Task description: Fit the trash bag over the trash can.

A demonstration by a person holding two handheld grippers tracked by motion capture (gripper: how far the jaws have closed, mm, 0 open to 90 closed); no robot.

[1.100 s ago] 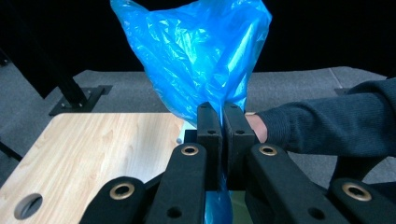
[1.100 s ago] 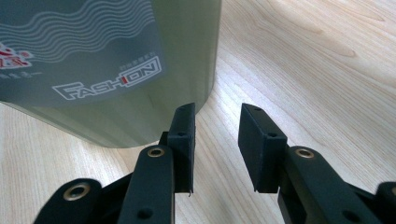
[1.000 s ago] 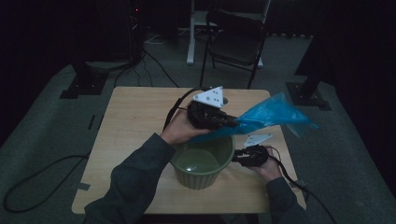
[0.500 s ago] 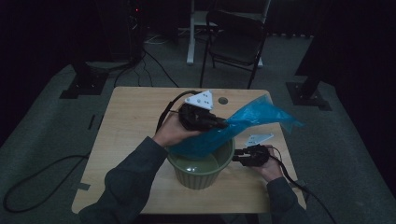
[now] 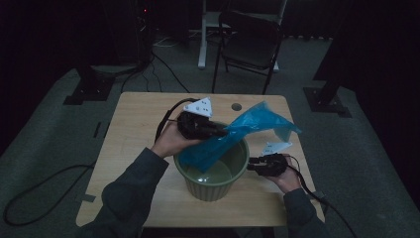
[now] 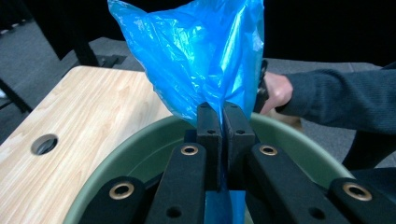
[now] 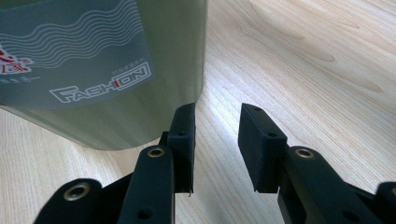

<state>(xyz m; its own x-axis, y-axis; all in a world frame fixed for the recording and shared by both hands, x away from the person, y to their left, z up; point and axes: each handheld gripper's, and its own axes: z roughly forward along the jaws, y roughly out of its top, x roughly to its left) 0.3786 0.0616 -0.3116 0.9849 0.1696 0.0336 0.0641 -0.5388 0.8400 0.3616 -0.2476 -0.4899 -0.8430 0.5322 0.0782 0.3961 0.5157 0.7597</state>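
Note:
A green plastic bin [image 5: 213,168] stands on the wooden table [image 5: 138,129] near its front edge. My left gripper [image 5: 225,133] hovers over the bin's rim, shut on a blue plastic bag [image 5: 247,126]. One end of the bag dips into the bin and the other trails up to the right. In the left gripper view the bag [image 6: 205,56] is pinched between the closed jaws of the left gripper [image 6: 223,116], above the bin's rim [image 6: 140,144]. My right gripper [image 5: 251,166] rests on the table just right of the bin, open and empty [image 7: 215,128], beside the bin's labelled wall [image 7: 93,60].
A round cable hole [image 5: 236,106] is cut into the far part of the tabletop. A dark folding chair [image 5: 250,42] and stand legs [image 5: 86,91] sit on the grey floor behind the table. Cables [image 5: 29,198] trail over the floor at left.
My left gripper has carried the blue bag down and toward the bin, so the bag's lower end now hangs inside it. The right gripper has stayed put.

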